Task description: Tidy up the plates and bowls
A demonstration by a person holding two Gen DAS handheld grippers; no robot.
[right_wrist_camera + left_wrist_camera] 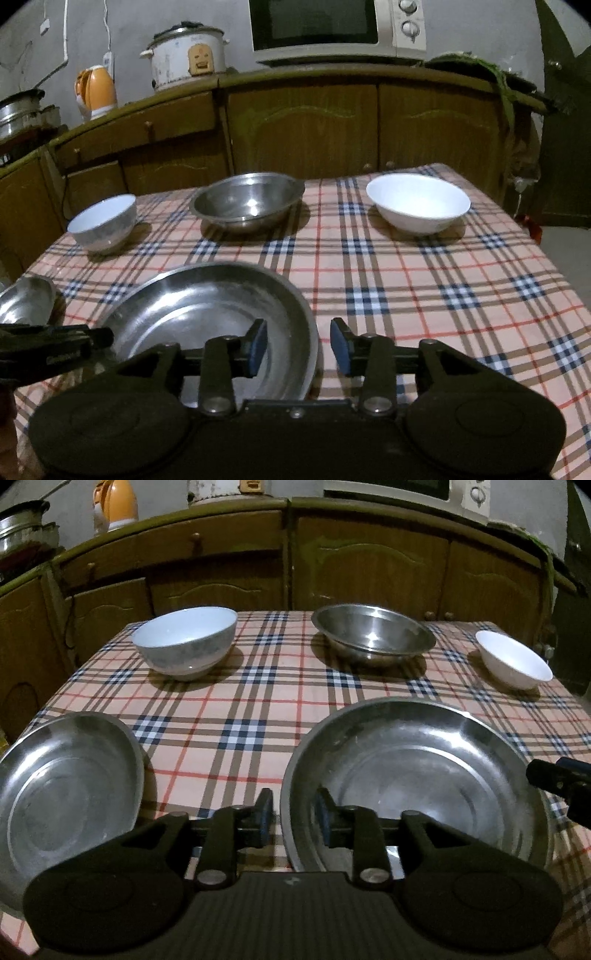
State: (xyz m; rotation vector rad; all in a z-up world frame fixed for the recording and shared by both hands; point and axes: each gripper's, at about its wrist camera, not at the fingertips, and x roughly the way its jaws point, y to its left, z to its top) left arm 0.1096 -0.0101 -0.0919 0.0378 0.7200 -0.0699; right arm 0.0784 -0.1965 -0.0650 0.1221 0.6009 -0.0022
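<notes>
- A dim kitchen is seen, with wooden cabinets (pixel 303 122) behind a table under a plaid tablecloth (pixel 424 295).
- Only in the right wrist view are a microwave (pixel 332 29) and a rice cooker (pixel 188 55) shown in full on the counter; in the left wrist view just their lower edges are caught, while the orange kettle (pixel 112 504) is cut off at the top.
- The large steel plate (pixel 417 775) is set at the near edge of the table – it fills the lower right of the left wrist view and the lower left of the right wrist view.
- A second steel plate (pixel 66 794) is shown almost whole only in the left wrist view, well apart to the left of the large one; in the right wrist view only a sliver of it is seen.
- At the far side three bowls are lined up apart from each other: a steel bowl (pixel 373 635) in the middle, a grey-white bowl (pixel 184 642) to its left, a small white bowl (pixel 513 661) to its right.
- The left gripper (pixel 291 819) is held slightly parted, its pads either side of the large plate's left rim – the right pad over the plate's inside, the left pad over the cloth; no clamping is seen.
- The right gripper (pixel 301 347) is parted wider, and the same plate's right rim is straddled loosely, without pressing.
</notes>
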